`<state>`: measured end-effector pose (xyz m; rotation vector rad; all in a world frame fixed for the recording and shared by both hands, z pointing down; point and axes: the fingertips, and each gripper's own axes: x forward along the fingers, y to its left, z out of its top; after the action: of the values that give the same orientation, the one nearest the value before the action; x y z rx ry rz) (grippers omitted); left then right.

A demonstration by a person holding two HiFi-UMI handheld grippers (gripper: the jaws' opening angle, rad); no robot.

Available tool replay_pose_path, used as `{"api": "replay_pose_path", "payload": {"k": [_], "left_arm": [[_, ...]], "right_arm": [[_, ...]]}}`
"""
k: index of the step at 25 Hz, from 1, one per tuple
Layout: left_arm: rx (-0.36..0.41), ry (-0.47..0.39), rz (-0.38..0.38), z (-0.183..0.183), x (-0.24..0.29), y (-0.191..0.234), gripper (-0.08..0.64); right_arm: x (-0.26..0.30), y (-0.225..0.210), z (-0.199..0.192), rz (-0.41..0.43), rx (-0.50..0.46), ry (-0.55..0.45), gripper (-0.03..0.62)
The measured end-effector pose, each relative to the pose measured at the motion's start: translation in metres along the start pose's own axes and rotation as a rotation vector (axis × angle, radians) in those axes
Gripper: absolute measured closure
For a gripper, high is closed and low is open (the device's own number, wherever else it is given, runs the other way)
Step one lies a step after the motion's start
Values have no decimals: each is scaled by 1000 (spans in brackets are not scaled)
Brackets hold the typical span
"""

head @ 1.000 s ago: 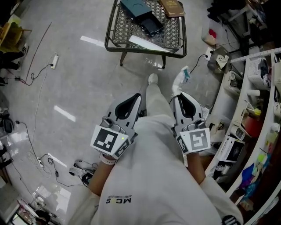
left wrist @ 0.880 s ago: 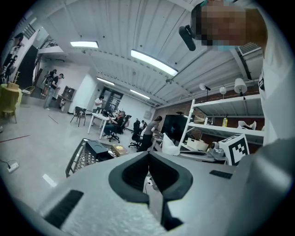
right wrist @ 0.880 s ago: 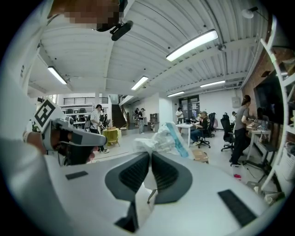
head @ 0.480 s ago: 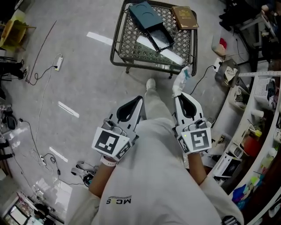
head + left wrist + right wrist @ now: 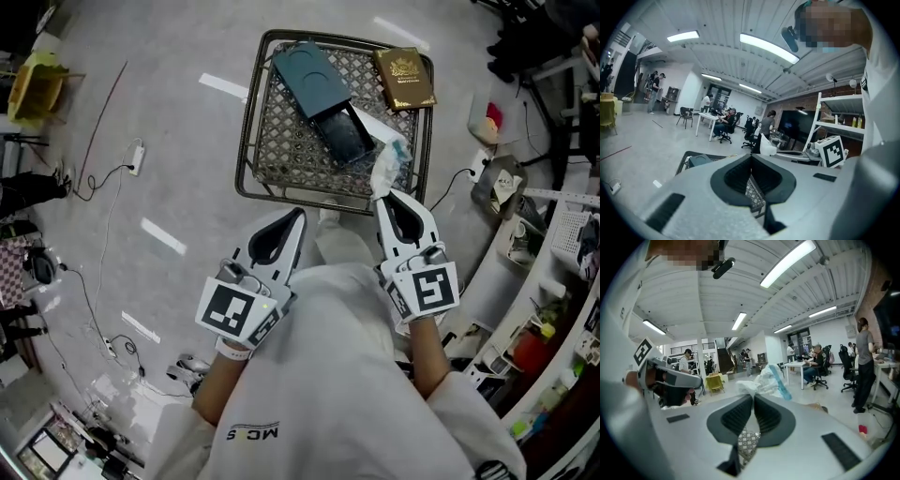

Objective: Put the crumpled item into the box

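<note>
Light, soft and crushable, the crumpled plastic wrapper (image 5: 386,167) is pinched at one edge by the fingers of the right gripper (image 5: 382,192), a hold that looks secure enough; the fingers of the left gripper (image 5: 298,214) are pressed together, empty

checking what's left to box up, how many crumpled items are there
1: the crumpled item, pinched in the right gripper's jaws over the wire table's near right corner. Others may be hidden.
</note>
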<state>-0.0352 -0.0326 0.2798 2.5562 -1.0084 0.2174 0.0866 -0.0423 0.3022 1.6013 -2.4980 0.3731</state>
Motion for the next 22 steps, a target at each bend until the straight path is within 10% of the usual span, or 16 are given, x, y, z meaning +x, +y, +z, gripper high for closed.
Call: {"api": "replay_pose_path", "payload": {"k": [22], "left_arm": [[-40, 64, 56, 4, 93, 46, 538]], "right_arm": [[87, -64, -41, 77, -41, 151, 558]]}}
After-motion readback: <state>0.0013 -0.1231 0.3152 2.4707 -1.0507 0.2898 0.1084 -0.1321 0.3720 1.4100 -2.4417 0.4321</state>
